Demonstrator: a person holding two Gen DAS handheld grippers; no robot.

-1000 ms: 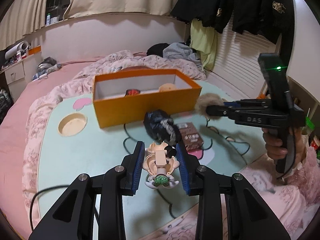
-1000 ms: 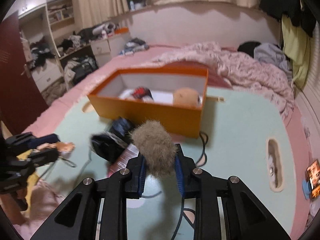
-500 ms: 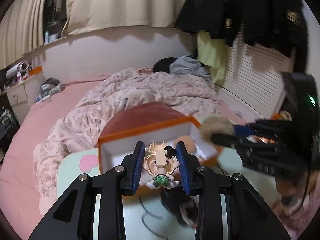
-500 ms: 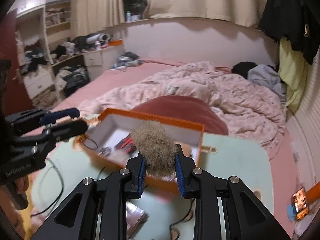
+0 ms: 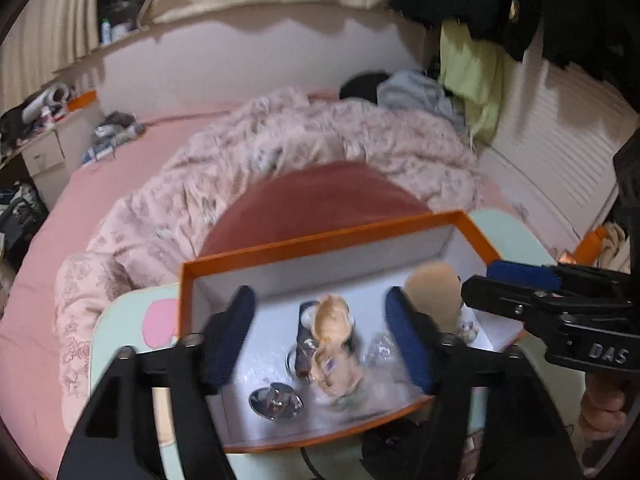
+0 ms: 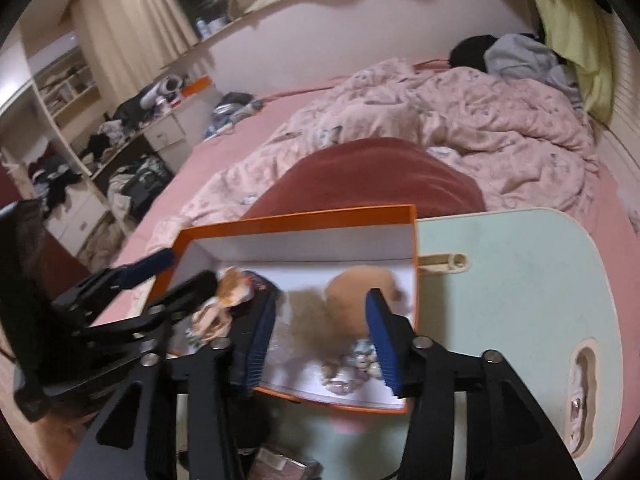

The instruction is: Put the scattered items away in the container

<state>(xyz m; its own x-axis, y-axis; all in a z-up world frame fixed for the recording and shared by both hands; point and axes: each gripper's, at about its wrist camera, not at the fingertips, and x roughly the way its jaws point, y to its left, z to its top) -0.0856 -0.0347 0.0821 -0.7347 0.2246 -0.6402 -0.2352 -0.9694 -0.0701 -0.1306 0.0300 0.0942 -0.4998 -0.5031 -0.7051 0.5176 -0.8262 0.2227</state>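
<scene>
**Both grippers open above the orange box**

The orange box [image 5: 320, 240] sits on the pale green bench [image 6: 520, 280], which rests on the pink bed [image 6: 480, 128]. Inside lie a cream toy figure [image 5: 334, 344], a tan fur ball [image 6: 356, 300] and a metal piece [image 5: 276, 400], all blurred. The left gripper [image 5: 320, 336] and right gripper [image 6: 320, 328] hover over it, jaws spread wide, holding nothing.

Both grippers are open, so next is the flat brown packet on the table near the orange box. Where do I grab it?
Grip the brown packet across two opposite edges, coming straight down with the right gripper. It lies flat on the table, so only its thin sides offer a hold; a sideways approach would likely push it. It is partly out of view, so check its orientation.
</scene>
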